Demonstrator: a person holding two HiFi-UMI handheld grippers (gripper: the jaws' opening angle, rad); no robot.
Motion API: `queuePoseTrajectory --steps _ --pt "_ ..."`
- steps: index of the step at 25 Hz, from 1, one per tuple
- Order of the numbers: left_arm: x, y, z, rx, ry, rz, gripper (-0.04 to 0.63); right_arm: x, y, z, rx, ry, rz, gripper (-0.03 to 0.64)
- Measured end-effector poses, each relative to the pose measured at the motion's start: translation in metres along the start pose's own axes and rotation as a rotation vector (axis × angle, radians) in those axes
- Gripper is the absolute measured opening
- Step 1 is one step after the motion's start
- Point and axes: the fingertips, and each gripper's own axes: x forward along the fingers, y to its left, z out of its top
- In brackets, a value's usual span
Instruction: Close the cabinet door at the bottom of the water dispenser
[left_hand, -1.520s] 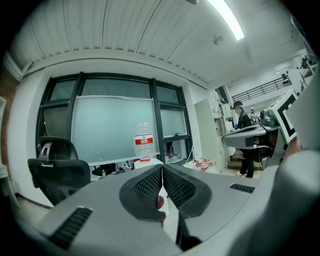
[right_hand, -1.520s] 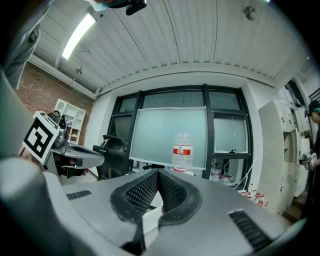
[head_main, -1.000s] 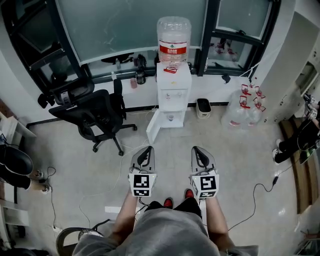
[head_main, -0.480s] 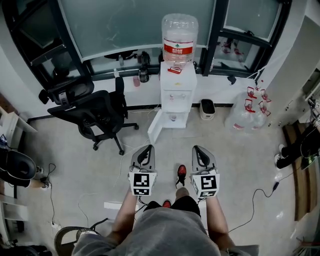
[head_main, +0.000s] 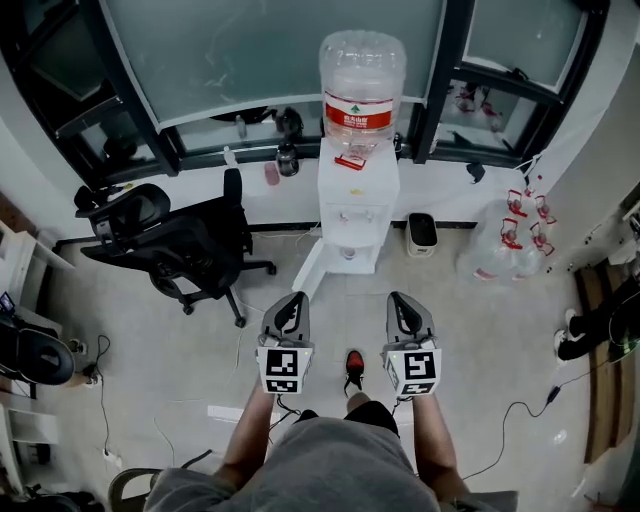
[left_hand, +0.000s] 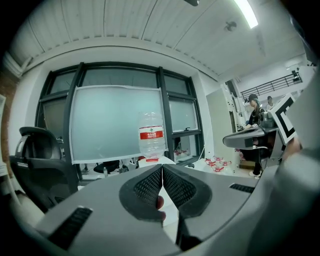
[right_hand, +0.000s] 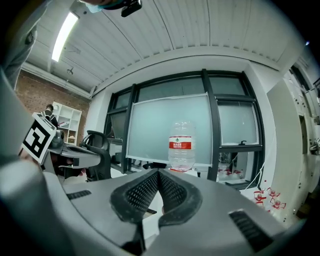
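You hold both forearms out side by side, left gripper (head_main: 290, 302) and right gripper (head_main: 401, 300) pointing nearly level, each with jaws pressed together on nothing. Ahead stands the dispenser (head_main: 357, 200), its door (head_main: 309, 268) hanging open to your left.

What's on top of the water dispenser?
A large clear water bottle with a red label stands on the white water dispenser. A small red-and-white item lies at its foot. The bottle's neck and its socket are hidden under the bottle body.
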Motion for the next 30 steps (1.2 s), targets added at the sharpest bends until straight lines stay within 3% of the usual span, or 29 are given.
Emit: queuePoseTrajectory --steps 12,20,30 --pt "0.123 0.036 -0.011 -0.062 0.071 0.047 0.025 0.135 -0.055 -0.019 0.027 0.082 0.08 0.017" --pt "0.192 0.059 -0.041 -0.096 0.145 0.093 0.025 0.212 -0.073 -0.054 0.074 0.163 0.154 0.017" --pt "0.24 0.078 -0.101 -0.12 0.233 0.136 0.025 0.276 -0.072 -0.116 0.121 0.227 0.224 0.017"
